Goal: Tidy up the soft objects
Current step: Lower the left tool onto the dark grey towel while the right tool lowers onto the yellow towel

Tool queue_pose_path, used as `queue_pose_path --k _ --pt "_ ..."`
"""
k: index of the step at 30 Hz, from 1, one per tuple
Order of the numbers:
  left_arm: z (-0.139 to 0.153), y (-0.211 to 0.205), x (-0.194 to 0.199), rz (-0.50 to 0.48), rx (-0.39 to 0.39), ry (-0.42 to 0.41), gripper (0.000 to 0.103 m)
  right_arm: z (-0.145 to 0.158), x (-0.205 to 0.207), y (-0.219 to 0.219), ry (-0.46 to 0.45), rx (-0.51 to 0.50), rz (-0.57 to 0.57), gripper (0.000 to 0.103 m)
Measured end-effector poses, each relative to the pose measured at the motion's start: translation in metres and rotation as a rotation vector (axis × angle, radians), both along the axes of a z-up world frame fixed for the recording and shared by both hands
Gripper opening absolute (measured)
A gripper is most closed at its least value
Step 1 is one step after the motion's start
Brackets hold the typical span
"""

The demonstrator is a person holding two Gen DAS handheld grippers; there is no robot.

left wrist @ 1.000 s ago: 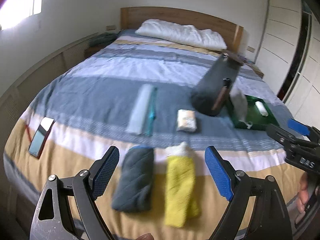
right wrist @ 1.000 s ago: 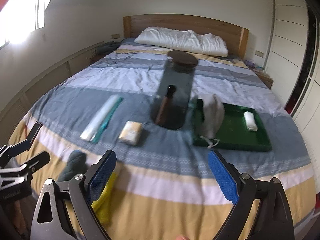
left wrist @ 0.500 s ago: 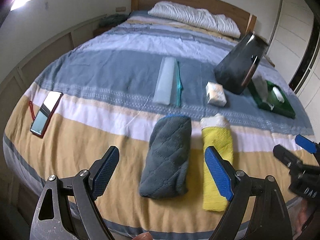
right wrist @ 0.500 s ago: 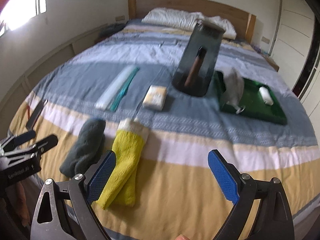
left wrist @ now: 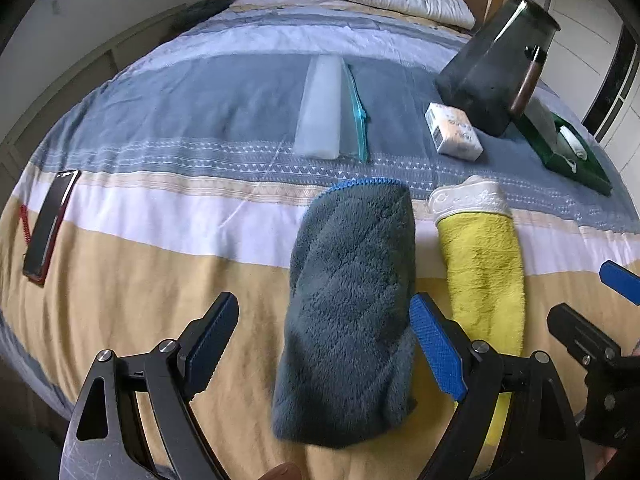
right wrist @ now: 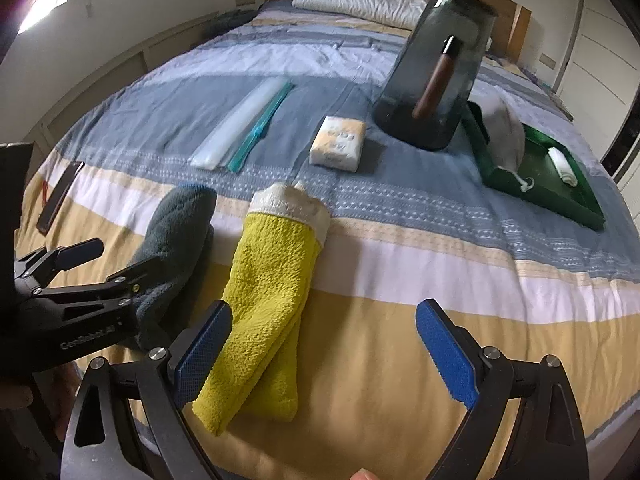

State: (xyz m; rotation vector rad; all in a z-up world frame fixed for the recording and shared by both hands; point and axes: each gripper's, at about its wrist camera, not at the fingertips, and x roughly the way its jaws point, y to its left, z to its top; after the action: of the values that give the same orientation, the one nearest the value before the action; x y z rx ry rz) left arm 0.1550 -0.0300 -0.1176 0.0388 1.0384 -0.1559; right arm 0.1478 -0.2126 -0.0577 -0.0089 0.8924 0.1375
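We hold the left gripper (left wrist: 324,344) wide, straddling the rolled grey towel (left wrist: 352,312) at the bed's (left wrist: 160,280) foot, seemingly for a grasp, while the right gripper (right wrist: 324,352), equally wide and empty, hangs beside the yellow towel (right wrist: 268,304).

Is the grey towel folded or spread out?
Folded. The grey towel lies as a thick narrow bundle on the bed, beside the yellow towel, with the open left gripper straddling its near end.
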Motion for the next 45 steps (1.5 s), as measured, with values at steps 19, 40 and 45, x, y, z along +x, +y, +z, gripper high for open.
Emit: queue_pose_path --k 19,40,45 --pt "-0.040 -0.021 0.019 -0.069 0.044 0.072 0.084 -0.045 0.035 0.009 0.069 0.013 0.027 0.094" --pt "-0.042 0.014 0.020 -0.086 0.025 0.085 0.085 -0.074 0.066 0.024 0.147 0.078 0.044 0.090" --pt "-0.042 0.026 0.022 -0.110 0.003 0.099 0.085 -0.077 0.070 0.029 0.151 0.089 0.051 0.091"
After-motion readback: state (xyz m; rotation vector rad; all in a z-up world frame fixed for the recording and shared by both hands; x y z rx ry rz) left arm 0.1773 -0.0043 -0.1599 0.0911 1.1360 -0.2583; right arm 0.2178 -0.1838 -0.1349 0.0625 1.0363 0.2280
